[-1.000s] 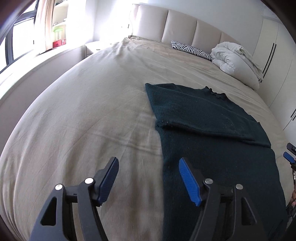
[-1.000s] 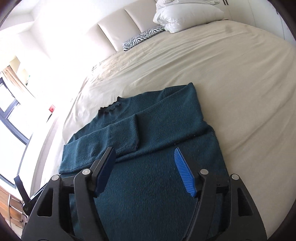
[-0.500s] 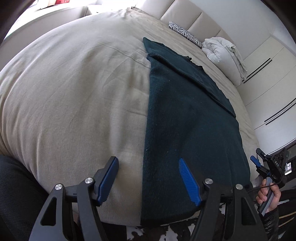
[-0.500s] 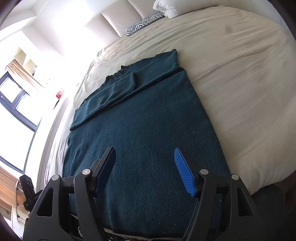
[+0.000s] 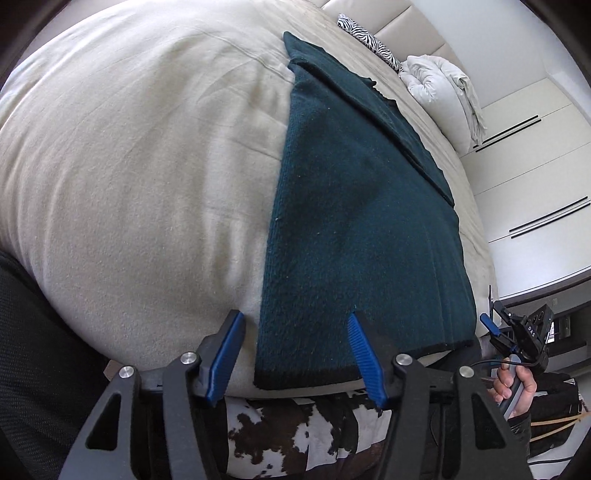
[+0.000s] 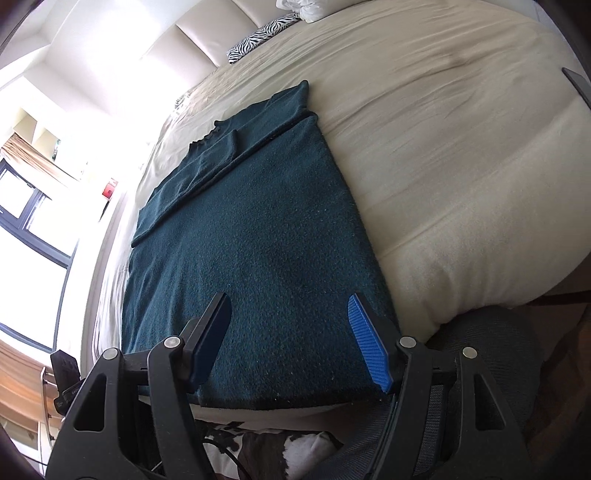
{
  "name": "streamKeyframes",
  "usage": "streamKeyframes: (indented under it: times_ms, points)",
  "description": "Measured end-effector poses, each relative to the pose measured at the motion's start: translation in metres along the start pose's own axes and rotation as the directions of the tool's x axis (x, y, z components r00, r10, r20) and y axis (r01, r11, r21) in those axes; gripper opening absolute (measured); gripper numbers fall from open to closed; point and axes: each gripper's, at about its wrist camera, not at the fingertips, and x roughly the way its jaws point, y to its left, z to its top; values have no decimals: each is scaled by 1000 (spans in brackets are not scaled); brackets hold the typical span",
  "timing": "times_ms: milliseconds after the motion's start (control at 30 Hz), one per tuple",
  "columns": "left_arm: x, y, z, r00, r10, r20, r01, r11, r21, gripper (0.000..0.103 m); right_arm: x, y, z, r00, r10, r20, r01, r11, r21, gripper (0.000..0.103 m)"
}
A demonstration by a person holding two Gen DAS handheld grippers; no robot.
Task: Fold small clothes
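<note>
A dark teal knit sweater (image 5: 354, 221) lies flat on the beige bed, its sleeves folded across the chest at the far end. The black-trimmed hem lies along the bed's near edge. My left gripper (image 5: 295, 321) hovers over the hem's left corner with its jaws closing; the corner shows between the blue pads, and they do not press on it. In the right wrist view the sweater (image 6: 251, 240) fills the middle. My right gripper (image 6: 288, 301) stands open above the hem's right part. A hand holds the right gripper (image 5: 517, 328) at the far right of the left wrist view.
The beige bed cover (image 5: 129, 166) spreads wide on both sides of the sweater. A zebra pillow (image 6: 262, 35) and a white duvet (image 5: 443, 85) lie by the headboard. A cowhide rug (image 5: 295, 435) and a black mesh chair (image 6: 480, 350) are below the bed edge. Wardrobe doors (image 5: 535, 166) stand at the right.
Both grippers drew back to the bed's near edge and tipped downward, so the hem now sits under their fingers. The left jaws have narrowed a little.
</note>
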Motion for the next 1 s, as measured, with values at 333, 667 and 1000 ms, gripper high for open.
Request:
streamKeyframes:
  times_ms: [333, 667, 1000]
  points:
    - [5, 1, 2, 999, -8, -31, 8, 1000, 1, 45, -2, -34, -8, 989, -20, -143, 32, 996, 77, 65]
    - [2, 14, 0, 999, -9, -50, 8, 1000, -22, 23, 7, -52, -12, 969, 0, -247, 39, 987, 153, 62]
    - [-1, 20, -1, 998, -18, -65, 16, 999, -30, 17, 15, -50, -12, 949, -18, -315, 57, 991, 117, 44]
